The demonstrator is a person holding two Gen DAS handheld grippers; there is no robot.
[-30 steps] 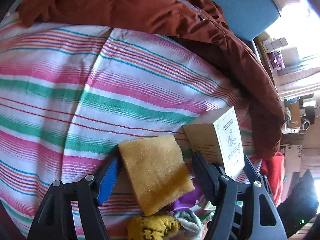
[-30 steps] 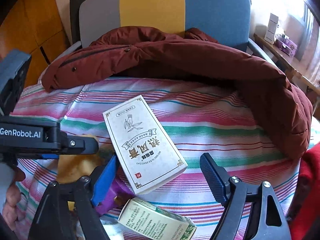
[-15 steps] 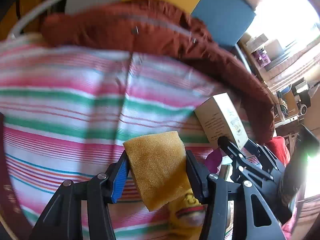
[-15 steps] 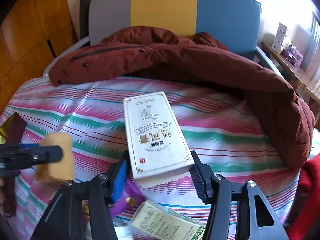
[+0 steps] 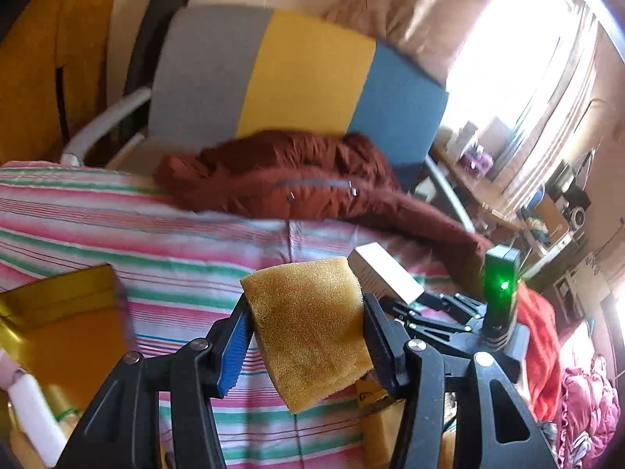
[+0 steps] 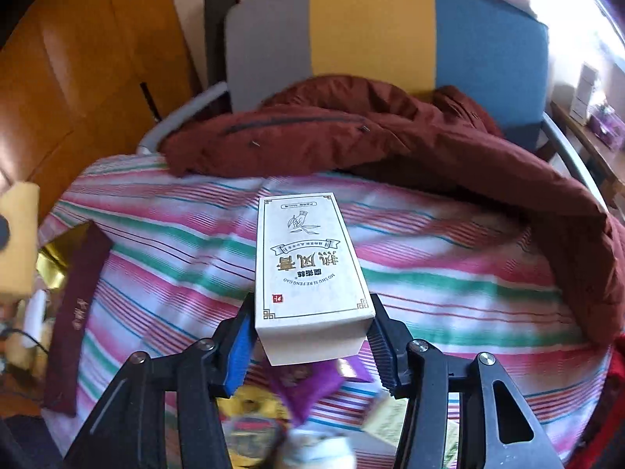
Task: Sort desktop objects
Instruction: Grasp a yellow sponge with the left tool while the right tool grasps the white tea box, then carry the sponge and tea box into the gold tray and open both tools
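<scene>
Tilting steeply downward over a striped cloth [image 6: 449, 273], both hand-held grippers carry their loads clear of the surface. The left gripper [image 5: 308, 336] has its jaws narrowed onto a yellow sponge [image 5: 308, 328], the pads pressing its two sides while its lower corner hangs below them; these jaws have just been closing on it. The right gripper [image 6: 312, 336] clamps the near end of a white carton [image 6: 308, 265], printed face up, its far end pointing toward the cloth's far edge, where a rust-red jacket [image 6: 390, 133] lies heaped against a grey, yellow and blue chair back [image 6: 371, 31]. Its jaws too have just been closing, carton between them. A dark red booklet [image 6: 74, 312] rests along the cloth's left edge.
</scene>
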